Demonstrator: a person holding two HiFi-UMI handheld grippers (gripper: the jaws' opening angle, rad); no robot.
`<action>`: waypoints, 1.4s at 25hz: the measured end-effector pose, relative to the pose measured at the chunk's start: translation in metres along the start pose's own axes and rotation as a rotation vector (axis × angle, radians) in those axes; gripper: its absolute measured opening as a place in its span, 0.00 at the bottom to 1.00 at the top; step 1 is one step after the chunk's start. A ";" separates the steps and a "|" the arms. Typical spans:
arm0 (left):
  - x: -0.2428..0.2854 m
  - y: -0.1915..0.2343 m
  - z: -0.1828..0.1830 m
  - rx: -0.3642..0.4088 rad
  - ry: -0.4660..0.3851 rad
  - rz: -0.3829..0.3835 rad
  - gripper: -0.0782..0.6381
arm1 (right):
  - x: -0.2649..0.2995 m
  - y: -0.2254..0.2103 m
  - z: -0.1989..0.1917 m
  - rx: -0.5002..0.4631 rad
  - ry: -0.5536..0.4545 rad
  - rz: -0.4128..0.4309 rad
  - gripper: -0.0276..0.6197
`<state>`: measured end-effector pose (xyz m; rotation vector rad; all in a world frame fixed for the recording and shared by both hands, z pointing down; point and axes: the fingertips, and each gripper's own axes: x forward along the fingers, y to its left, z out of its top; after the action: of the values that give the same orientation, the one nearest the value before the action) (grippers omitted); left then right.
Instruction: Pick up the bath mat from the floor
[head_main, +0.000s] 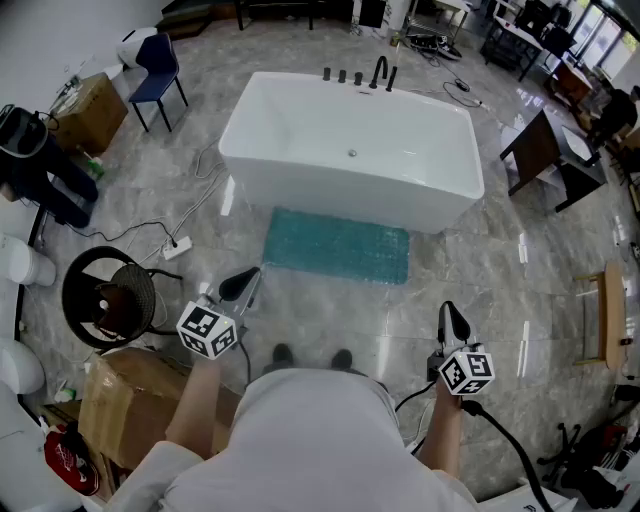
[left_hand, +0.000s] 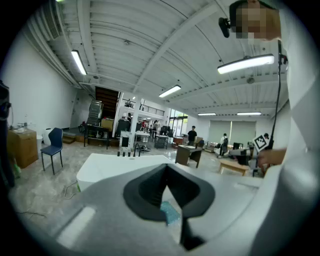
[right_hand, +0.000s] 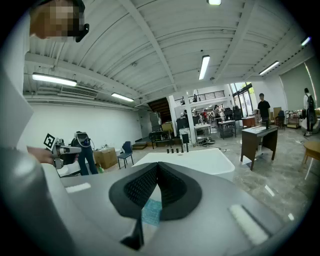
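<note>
Bare floor (head_main: 330, 310) lies open from the person's shoes (head_main: 283, 354) to the bath mat (head_main: 338, 246), the bathtub (head_main: 350, 150) blocks its far edge, and a power strip (head_main: 177, 247) and black wire basket (head_main: 130, 295) crowd the left.

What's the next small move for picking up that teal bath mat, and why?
Probably lower both grippers toward the near edge of the bath mat, opening them: it lies flat before the bathtub, and the left gripper and right gripper are shut, empty, short of it.
</note>
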<state>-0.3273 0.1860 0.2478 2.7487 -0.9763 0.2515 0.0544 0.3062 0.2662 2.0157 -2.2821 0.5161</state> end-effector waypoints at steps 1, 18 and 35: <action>0.001 -0.001 0.001 0.000 0.001 0.001 0.11 | 0.000 -0.002 0.001 0.000 0.000 0.001 0.05; 0.016 -0.031 -0.012 -0.016 0.020 0.040 0.11 | -0.009 -0.033 0.002 0.007 0.011 0.041 0.05; 0.052 -0.089 -0.037 -0.052 0.030 0.149 0.11 | -0.019 -0.118 -0.024 0.000 0.073 0.120 0.05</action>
<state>-0.2340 0.2311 0.2825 2.6210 -1.1642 0.2862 0.1679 0.3203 0.3094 1.8362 -2.3697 0.5871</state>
